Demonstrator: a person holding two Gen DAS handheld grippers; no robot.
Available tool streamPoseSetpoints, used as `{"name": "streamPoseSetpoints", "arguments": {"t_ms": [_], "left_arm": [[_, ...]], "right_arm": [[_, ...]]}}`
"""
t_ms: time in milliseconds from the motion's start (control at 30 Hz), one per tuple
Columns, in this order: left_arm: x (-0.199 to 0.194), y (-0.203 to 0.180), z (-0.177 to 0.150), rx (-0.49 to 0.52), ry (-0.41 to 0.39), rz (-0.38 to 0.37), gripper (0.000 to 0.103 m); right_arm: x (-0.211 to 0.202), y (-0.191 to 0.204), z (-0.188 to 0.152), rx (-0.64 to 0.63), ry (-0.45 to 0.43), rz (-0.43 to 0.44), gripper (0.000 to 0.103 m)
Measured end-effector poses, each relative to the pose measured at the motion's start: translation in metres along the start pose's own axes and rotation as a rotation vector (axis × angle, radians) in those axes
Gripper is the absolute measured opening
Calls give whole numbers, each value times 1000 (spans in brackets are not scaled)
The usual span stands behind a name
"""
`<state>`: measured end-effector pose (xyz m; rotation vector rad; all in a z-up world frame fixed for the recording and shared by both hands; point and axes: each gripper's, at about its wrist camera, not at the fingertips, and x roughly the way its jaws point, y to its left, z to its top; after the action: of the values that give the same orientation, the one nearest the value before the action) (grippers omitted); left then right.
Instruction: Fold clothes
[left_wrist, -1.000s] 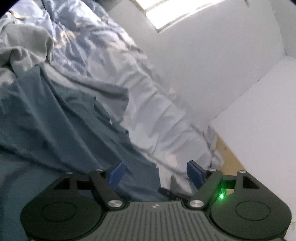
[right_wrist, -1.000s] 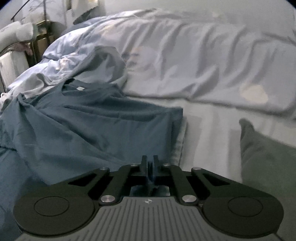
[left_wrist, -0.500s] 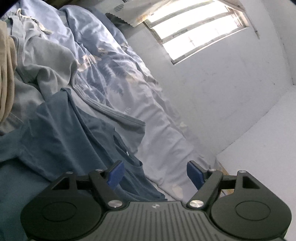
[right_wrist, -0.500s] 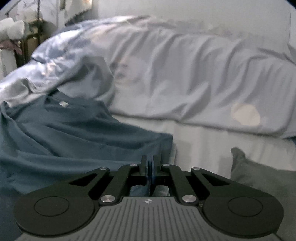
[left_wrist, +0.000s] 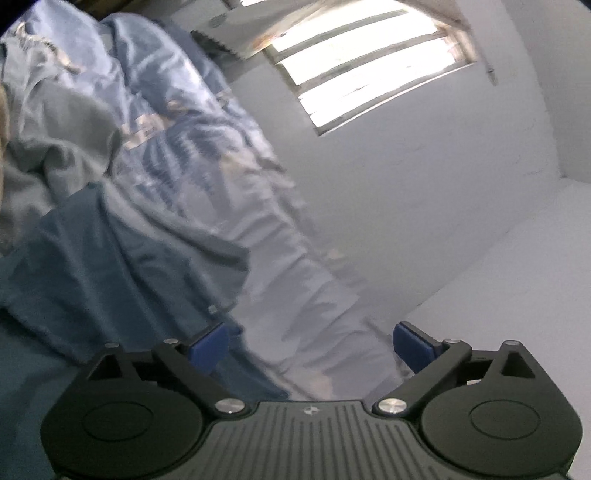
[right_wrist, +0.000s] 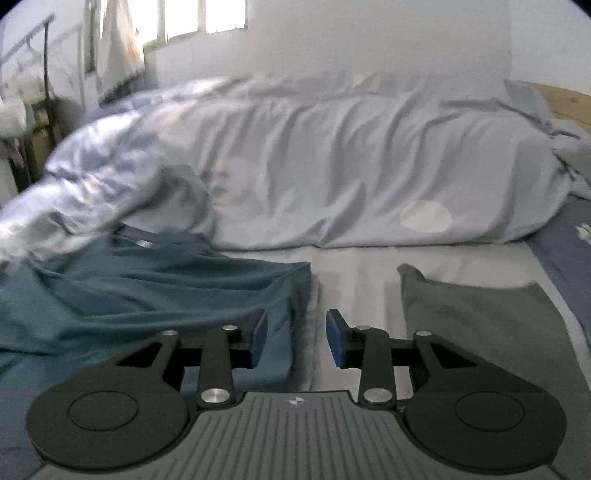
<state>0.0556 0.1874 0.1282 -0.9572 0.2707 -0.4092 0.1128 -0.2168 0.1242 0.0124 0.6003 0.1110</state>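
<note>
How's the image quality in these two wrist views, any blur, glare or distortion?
Left wrist view: the barred window is blown out, the blue shirt and duvet are motion-smeared, and fisheye bends the walls. Right wrist view: dimmer, the duvet's left end is blurred, while the green cloth looks sharper.

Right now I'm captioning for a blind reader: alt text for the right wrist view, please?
The right claw, its jaws opening with nothing between them, hangs over the edge of a teal cotton T-shirt spread on a bed. A folded grey-green garment lies to the right, a rumpled pale blue duvet behind.
</note>
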Motion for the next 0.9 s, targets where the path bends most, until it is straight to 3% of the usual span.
{"name": "streamPoseSetpoints", "arguments": {"t_ms": [200, 333, 500, 633, 700, 800, 900], "left_arm": [[-55, -53, 8, 54, -33, -112, 100], [-130, -78, 1, 121, -67, -84, 102], [-223, -99, -5, 262, -93, 53, 102], [-285, -99, -15, 266, -152, 168, 102], [-303, -94, -26, 282, -177, 236, 102], [-314, -78, -52, 383, -193, 369, 102], [-317, -52, -76, 449, -161, 501, 102]], "right_arm": [[-129, 17, -38, 108, -85, 74, 41], [-195, 32, -62, 114, -130, 114, 45], [-245, 61, -93, 95, -187, 187, 52], [-255, 89, -126, 139, -181, 298, 52], [-254, 108, -146, 134, -181, 354, 52], [-250, 133, -176, 118, -171, 412, 52], [-244, 152, -193, 63, -127, 416, 52]]}}
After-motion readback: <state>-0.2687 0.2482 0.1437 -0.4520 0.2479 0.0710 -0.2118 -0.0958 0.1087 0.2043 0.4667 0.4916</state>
